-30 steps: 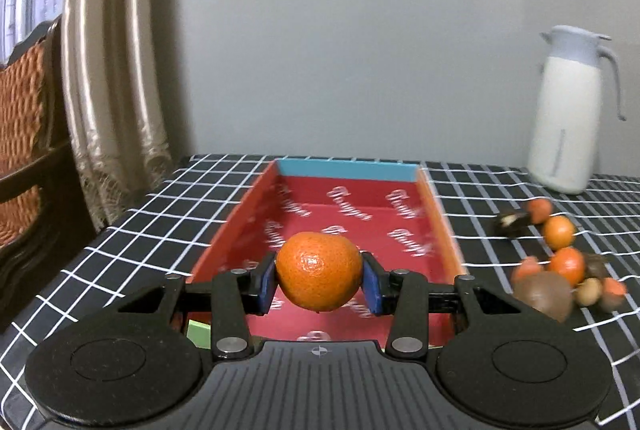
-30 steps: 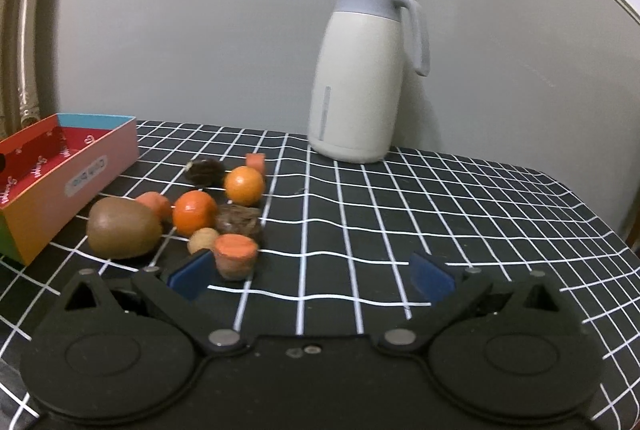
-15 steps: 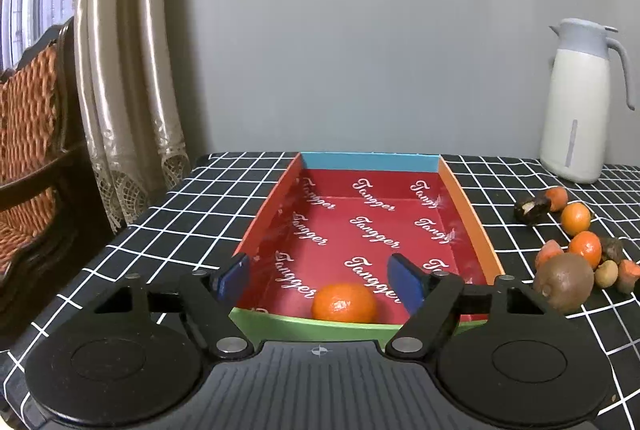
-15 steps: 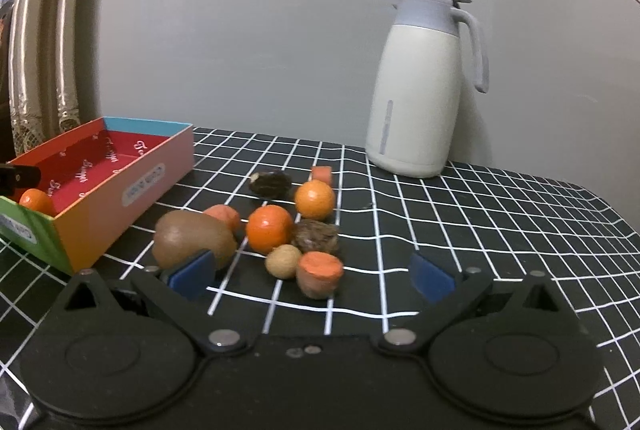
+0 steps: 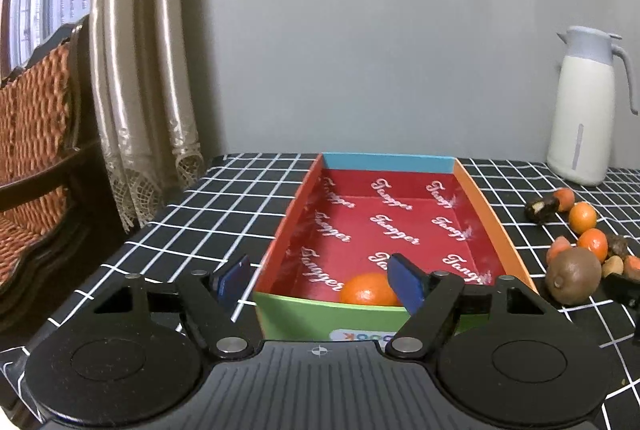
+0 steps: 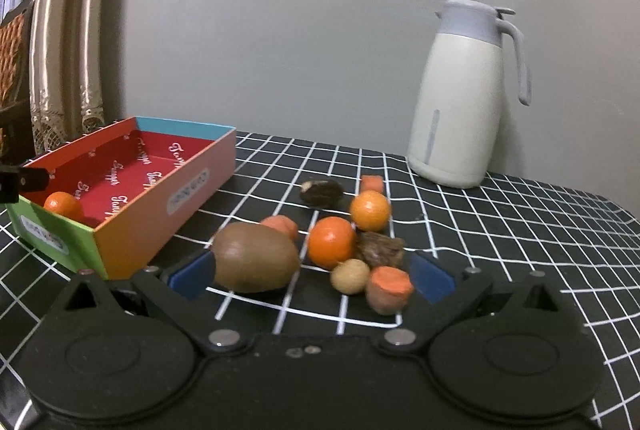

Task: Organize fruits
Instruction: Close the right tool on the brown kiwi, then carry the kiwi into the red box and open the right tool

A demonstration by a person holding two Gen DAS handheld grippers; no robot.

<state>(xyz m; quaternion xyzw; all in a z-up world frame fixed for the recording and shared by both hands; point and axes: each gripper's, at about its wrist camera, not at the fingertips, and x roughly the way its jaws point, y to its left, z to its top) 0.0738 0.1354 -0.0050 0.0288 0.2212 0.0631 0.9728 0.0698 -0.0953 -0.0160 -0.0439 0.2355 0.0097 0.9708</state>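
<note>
My left tool (image 5: pixel 320 280) is spread wide with nothing between its blue pads, hanging at the near end of the red-lined box (image 5: pixel 486 208). The tangerine (image 5: pixel 370 290) lies inside the box against its green near wall. My right tool (image 6: pixel 312 276) is released too, empty, low over the checked worktop (image 6: pixel 500 214) beside the box, facing the loose pile: a kiwi (image 6: pixel 254 256), two tangerines (image 6: pixel 332 242), carrot chunks (image 6: pixel 388 288) and a small round longan (image 6: pixel 350 276). A white thermos jug (image 6: pixel 460 106) stands near the far edge.
</note>
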